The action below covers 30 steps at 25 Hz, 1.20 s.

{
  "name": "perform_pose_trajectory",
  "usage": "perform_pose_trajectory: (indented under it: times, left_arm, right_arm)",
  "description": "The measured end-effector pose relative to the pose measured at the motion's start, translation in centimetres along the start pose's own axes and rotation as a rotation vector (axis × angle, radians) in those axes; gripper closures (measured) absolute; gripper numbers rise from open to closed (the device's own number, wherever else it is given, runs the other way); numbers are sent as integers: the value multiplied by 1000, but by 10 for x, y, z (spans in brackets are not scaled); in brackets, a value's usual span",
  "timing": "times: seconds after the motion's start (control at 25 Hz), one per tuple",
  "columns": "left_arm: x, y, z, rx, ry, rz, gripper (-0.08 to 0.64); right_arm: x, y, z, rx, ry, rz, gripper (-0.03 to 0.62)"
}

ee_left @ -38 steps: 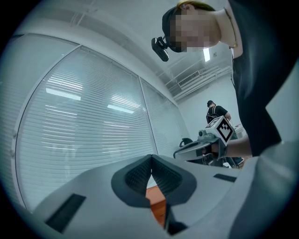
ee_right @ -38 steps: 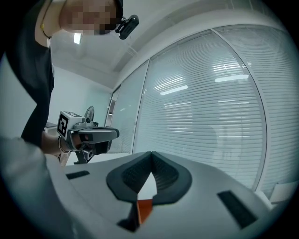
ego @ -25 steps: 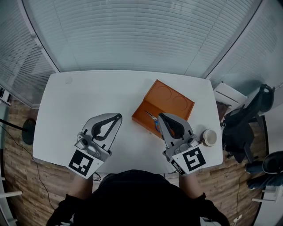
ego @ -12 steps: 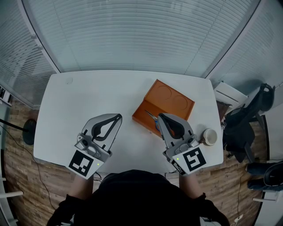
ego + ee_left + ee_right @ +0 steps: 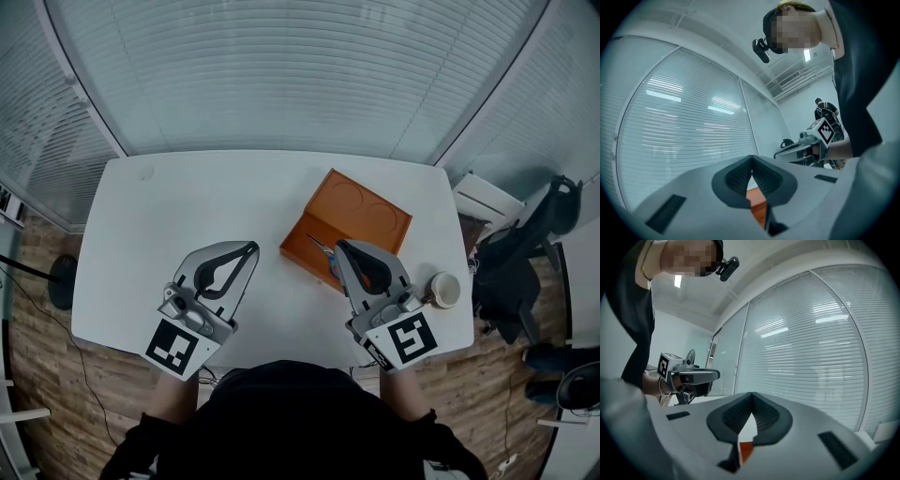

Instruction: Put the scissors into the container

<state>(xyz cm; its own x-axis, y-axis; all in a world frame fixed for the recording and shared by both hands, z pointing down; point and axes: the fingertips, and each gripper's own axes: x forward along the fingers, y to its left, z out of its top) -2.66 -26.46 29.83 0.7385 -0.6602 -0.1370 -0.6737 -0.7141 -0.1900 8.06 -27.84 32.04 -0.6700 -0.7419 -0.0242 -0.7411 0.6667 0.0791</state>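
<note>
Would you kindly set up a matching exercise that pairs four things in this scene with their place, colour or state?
Things:
1. scissors
2. container
3. round beige object
4. left gripper

Descriptions:
A. shut, nothing between the jaws
B. lying in the container
C. orange, open on top
D. near the right edge of the table

Pairs: 1-B; 2-C; 3-D; 4-A

The container is a shallow orange rectangular box set askew, with two round recesses in its far half and a deeper trough along its near side. It lies just ahead of the right gripper's jaws and well to the right of the left gripper's jaws. The scissors lie flat in that near trough, silver blades up-left and a bit of blue handle below, just left of the right jaws' tips and partly hidden under them.
</note>
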Motion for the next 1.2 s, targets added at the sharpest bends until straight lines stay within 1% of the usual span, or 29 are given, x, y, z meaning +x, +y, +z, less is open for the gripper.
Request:
perform_pose_trajectory:
  times: [0.24,0.4,0.56,0.76,1.04,1.2]
  left_arm:
    - [1,0,-1,-2,-3,-3,546]
    - [2,0,0,-1,-2,-3,546]
    - [1,-1,1,0,-1,-2,546]
    - [2,-1,1,1,-3,-1,546]
    - [2,-1,1,1,-3,-1,548]
    - [2,-1,1,1,-3,-1,546]
  right_arm:
    - [0,-2,-2,-8,3,-9,588]
    - [0,-6,-3,-31,5,-16,588]
    - [0,0,-1,-11,6,1,588]
    - [0,-4,-2,-23,2,-6,588]
    - [0,-3,-1,-12,2,-3,588]
    - [-1,-5,-1,-27,3,-11,588]
